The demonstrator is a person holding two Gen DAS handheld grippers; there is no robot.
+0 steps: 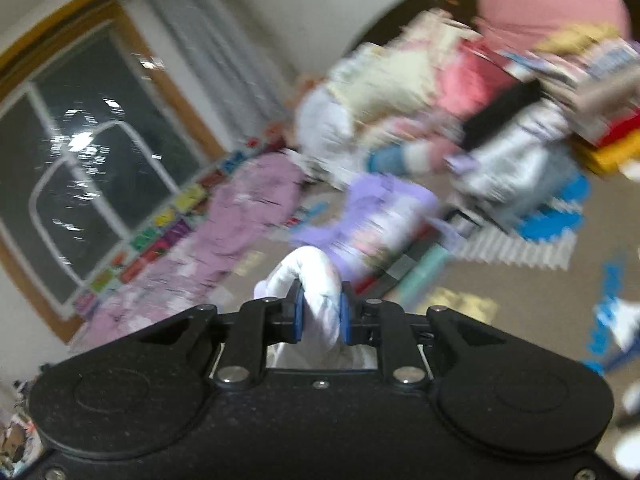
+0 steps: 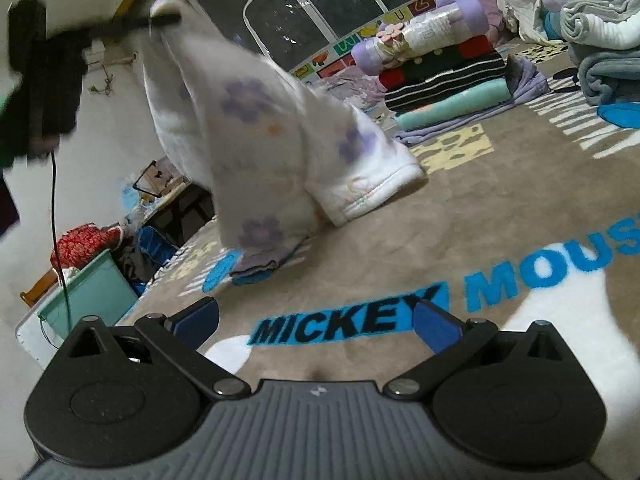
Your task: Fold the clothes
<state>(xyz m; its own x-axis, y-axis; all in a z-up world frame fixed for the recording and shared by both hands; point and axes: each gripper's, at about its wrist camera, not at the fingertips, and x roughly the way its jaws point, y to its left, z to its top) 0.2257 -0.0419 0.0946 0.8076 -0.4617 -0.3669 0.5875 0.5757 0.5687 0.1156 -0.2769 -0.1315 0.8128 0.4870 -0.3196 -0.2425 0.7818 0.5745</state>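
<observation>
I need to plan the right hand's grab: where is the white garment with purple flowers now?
In the right wrist view the white fleece garment with purple flowers hangs upper left from the left gripper, its hem trailing on the beige printed blanket.

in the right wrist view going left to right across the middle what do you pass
left gripper lifting the white flowered garment → folded stack with the teal piece at its bottom → grey rolled blankets
</observation>
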